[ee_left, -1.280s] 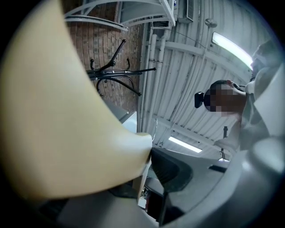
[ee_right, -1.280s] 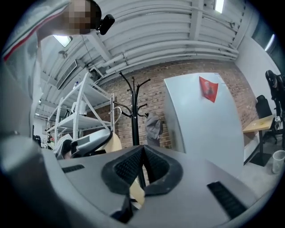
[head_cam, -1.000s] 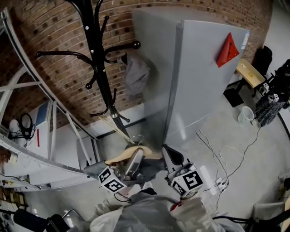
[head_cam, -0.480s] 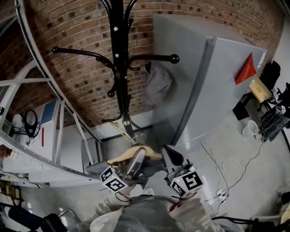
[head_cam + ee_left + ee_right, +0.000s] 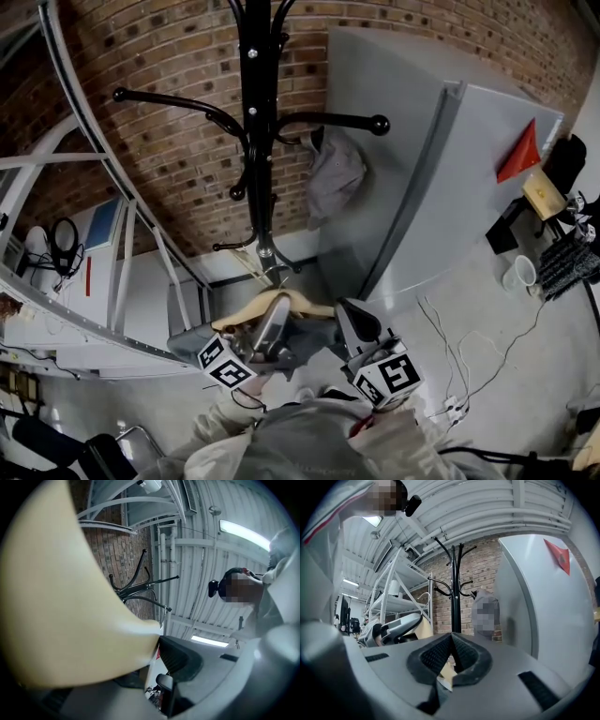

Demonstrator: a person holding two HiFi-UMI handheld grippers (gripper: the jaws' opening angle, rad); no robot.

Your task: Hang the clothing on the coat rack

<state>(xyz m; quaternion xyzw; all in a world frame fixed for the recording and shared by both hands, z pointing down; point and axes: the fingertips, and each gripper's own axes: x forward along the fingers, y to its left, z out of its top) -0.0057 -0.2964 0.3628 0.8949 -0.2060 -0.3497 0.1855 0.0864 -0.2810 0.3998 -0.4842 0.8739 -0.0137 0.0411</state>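
A black coat rack (image 5: 255, 141) stands against the brick wall, and a grey garment (image 5: 336, 173) hangs from its right hook. Below it, both grippers hold a pale wooden hanger (image 5: 272, 302) with grey clothing (image 5: 305, 345) draped on it. My left gripper (image 5: 272, 333) is shut on the hanger's middle. The hanger (image 5: 61, 611) fills the left gripper view, pressed against the jaw pad (image 5: 180, 656). My right gripper (image 5: 349, 319) is shut on the hanger's right end. In the right gripper view its pads meet over a cream tip (image 5: 447, 672), with the rack (image 5: 454, 588) straight ahead.
A tall grey cabinet (image 5: 441, 187) with a red triangle (image 5: 518, 155) stands right of the rack. White metal shelving (image 5: 94, 244) runs along the left. Cables (image 5: 469, 347) and a white cup (image 5: 517, 274) lie on the concrete floor at the right.
The rack has shifted right and towards the middle of the head view and looks closer. The hanger and left gripper sit slightly higher. Both grips are unchanged.
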